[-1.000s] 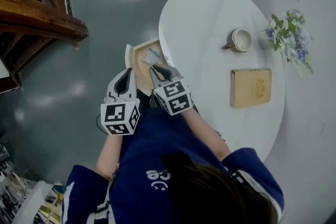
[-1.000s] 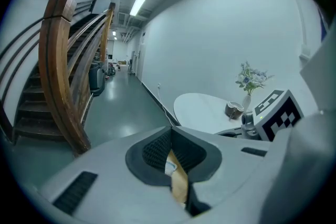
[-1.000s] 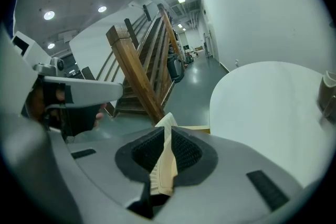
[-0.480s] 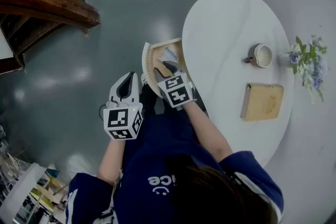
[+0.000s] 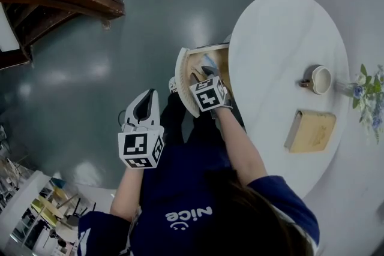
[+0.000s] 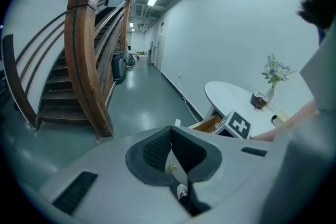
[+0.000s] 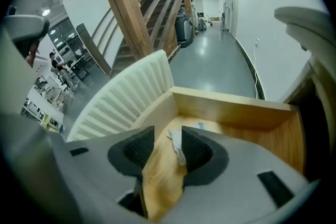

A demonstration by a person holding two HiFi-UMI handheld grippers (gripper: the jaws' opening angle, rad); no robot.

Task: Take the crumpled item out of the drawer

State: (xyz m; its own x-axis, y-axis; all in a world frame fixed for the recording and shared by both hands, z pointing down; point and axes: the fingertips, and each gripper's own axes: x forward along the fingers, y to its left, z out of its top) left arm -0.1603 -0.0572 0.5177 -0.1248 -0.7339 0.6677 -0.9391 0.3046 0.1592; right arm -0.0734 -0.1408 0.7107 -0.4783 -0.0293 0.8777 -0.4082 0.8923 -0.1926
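In the open drawer (image 7: 231, 107), the crumpled item (image 7: 178, 147) lay between the right gripper (image 7: 168, 136) jaws, just opened and not yet gripping; it looked light, soft, crushable, so pinch mid-bulk; left gripper (image 6: 170, 136) jaws were clenched, empty.

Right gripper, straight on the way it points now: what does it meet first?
Probably the crumpled item on the drawer floor: it lies just ahead of the right gripper, in line with its jaws, which have just been opening and grip nothing. Depth is unclear.

Drawer (image 7: 126, 97): white ribbed front, tan wood inside; table (image 5: 282, 39) white; crumpled item (image 7: 176, 146) pale.
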